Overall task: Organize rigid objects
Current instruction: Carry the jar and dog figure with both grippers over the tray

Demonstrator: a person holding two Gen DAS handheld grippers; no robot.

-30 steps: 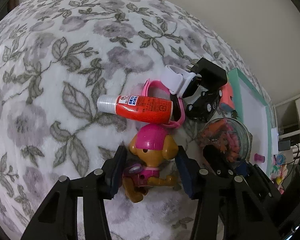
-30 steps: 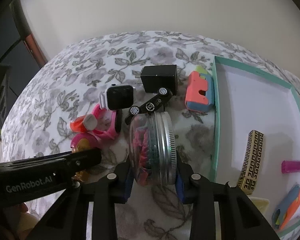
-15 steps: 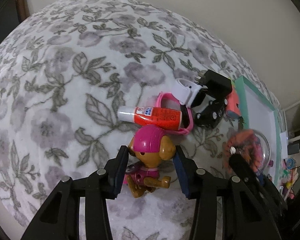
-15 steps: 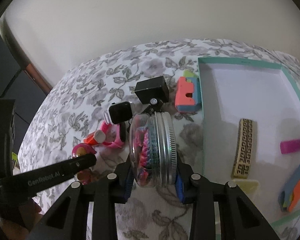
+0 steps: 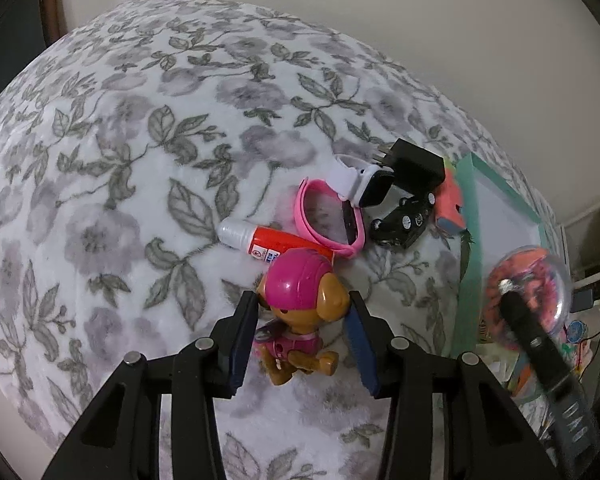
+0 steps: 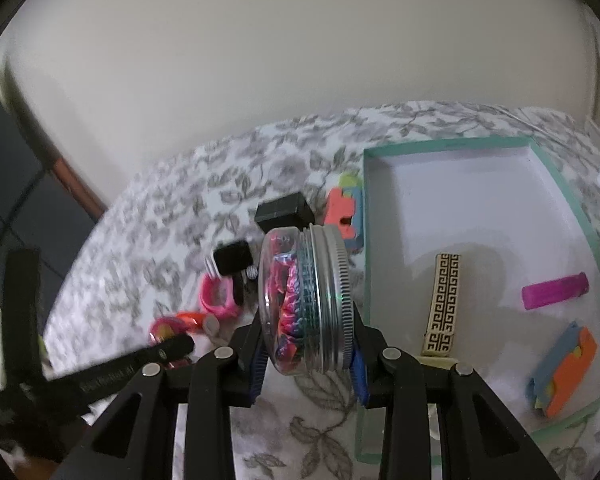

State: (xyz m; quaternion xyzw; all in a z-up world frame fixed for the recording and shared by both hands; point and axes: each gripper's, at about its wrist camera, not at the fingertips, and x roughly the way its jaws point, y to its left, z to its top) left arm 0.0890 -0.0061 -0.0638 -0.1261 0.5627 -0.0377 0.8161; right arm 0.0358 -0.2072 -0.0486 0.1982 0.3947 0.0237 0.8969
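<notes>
Both loads have come up off the flowered cloth (image 5: 148,184) — the left gripper (image 5: 304,340) clamped on the toy dog (image 5: 300,312), the right gripper (image 6: 306,354) swinging its clamped jar (image 6: 304,300) toward the tray (image 6: 572,208) — so tray placement looks next.

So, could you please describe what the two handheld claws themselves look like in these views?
Both look alike. The left claw and the right claw are matte black plastic linkages with triangular cut-outs and round silver pivot pins, ending in flat fingers faced with dark blue pads. White lettering runs along one finger's outer side. No sleeves or cables are visible.
</notes>
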